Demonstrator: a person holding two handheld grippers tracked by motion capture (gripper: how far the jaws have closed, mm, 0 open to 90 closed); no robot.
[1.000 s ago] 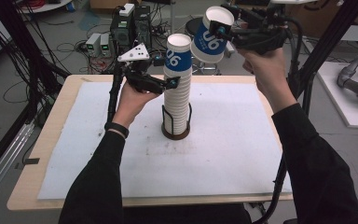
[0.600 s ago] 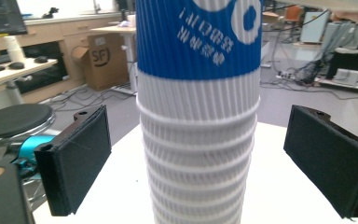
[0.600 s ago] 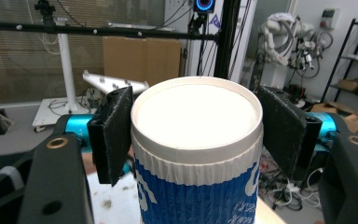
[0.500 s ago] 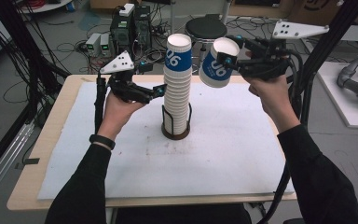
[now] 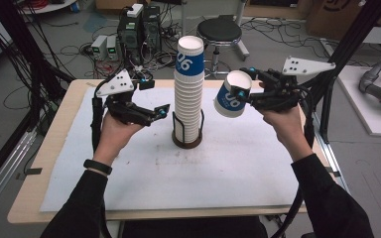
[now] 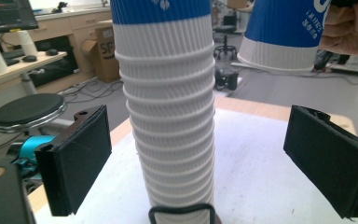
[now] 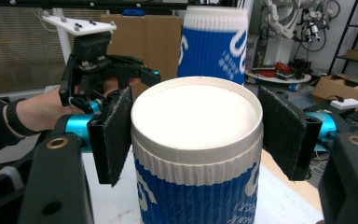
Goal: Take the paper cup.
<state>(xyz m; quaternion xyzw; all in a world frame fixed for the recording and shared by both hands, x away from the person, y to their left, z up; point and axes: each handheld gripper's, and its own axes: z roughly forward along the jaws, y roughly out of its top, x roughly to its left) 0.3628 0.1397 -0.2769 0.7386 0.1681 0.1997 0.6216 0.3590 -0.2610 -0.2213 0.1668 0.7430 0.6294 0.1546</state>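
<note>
A tall stack of ribbed paper cups point(image 5: 188, 94), white with a blue-banded one on top, stands in a black wire holder point(image 5: 187, 141) at the middle of the white mat point(image 5: 228, 168). My left gripper point(image 5: 161, 111) hovers just left of the stack, open. In the left gripper view the stack point(image 6: 168, 116) rises beyond the wide gap between my left gripper's point(image 6: 200, 163) jaws. My right gripper point(image 5: 243, 90) is shut on a single blue and white cup point(image 5: 231, 96), held tilted in the air to the right of the stack. The right gripper view has my right gripper's point(image 7: 196, 135) pads pressed against that cup point(image 7: 196, 186).
The mat covers most of a wooden table point(image 5: 44, 163). On the floor behind it are a black stool point(image 5: 220, 30), computer boxes point(image 5: 139, 25) and loose cables. Black frame poles point(image 5: 347, 44) stand at the right and left sides.
My right gripper has carried the cup down and to the right, away from the stack's top. My left gripper has come off the stack and drawn back, a little lower.
</note>
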